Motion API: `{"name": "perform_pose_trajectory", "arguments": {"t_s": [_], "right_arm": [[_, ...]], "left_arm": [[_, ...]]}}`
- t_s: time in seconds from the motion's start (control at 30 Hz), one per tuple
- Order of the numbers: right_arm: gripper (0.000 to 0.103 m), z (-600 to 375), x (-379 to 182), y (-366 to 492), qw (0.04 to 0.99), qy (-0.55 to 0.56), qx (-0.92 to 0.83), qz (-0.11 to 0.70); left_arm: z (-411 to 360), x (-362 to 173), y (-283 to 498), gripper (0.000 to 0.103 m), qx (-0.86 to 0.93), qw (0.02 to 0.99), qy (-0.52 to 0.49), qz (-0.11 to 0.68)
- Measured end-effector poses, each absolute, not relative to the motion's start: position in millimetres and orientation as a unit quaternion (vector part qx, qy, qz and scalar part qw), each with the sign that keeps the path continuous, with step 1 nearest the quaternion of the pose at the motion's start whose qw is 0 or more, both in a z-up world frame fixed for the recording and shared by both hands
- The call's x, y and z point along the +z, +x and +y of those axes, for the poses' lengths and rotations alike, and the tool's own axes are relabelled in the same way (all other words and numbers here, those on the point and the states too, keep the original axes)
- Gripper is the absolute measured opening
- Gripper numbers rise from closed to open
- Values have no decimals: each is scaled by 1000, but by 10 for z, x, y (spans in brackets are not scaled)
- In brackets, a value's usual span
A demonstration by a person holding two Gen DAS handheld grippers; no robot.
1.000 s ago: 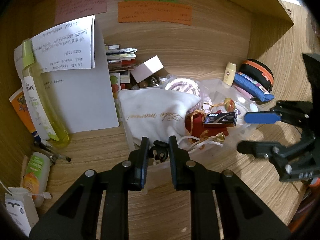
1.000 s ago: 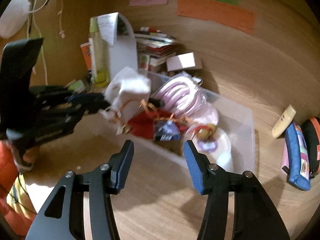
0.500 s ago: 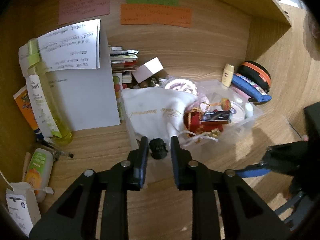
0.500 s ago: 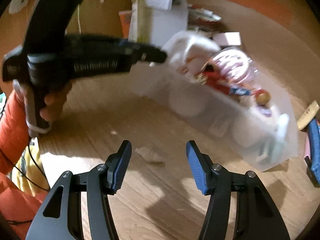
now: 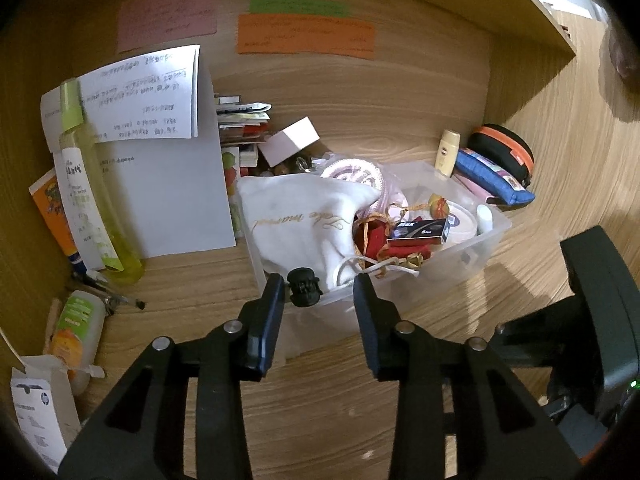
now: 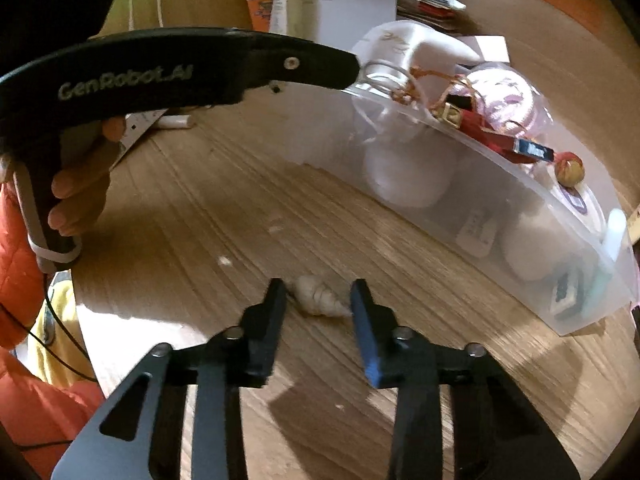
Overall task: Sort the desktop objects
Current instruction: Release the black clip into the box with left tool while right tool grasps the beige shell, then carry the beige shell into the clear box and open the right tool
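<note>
Because the left gripper (image 5: pixel 319 295) has its fingers apart, the black clip (image 5: pixel 304 286) at the bin (image 5: pixel 494 226) rim may tumble outside; the right gripper (image 6: pixel 318 300), fingers apart, straddles a shell (image 6: pixel 318 300) on the worktop (image 6: pixel 224 216) and could nudge it.

Both pictures are fisheye views: straight lines bend strongly near the border and the corners are black. The light is warm and rather dim, and it seems to come from above and behind the tongs. In the left wrist view the desk (image 5: pixel 328 412) below the left gripper (image 5: pixel 319 286) is quite sharp, and soft shadows lie right of the bin (image 5: pixel 472 256). The notes (image 5: pixel 306 34) far ahead are a little blurred. The right wrist view is softer, with motion blur on the wood grain. A bright patch of light lies on the desk (image 6: pixel 256 224) left of the right gripper (image 6: pixel 318 294), and dark finger shadows fall below it. The bin wall (image 6: pixel 520 216) shows pale glare.
</note>
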State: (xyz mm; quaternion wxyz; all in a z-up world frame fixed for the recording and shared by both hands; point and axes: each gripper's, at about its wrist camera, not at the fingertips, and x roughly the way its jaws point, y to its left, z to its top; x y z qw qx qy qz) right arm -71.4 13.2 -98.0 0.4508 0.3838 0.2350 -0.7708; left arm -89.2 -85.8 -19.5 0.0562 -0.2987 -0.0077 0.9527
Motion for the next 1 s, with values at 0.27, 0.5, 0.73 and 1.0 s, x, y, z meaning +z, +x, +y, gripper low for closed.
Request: {"name": "perform_pose_trajectory", "arguments": {"t_s": [0.27,0.5,0.73,1.0], "right_arm": [[15,306,-854,-734,456,376,-779,209],[15,653,-541,-862,434,351,-814,163],[15,803,-219,-1133,403,319,-846,140],[15,1010,-101,-1381,361,303,-871,137]], "left_arm": [[-858,-187,-807,54,955,41,-294,-12],[-851,-158,-770,58,958,28,-285,-18],[-745,-51,-718,88,970,9,-243,-10],[-649,19,-710,96,975,-10,-220,-9]]}}
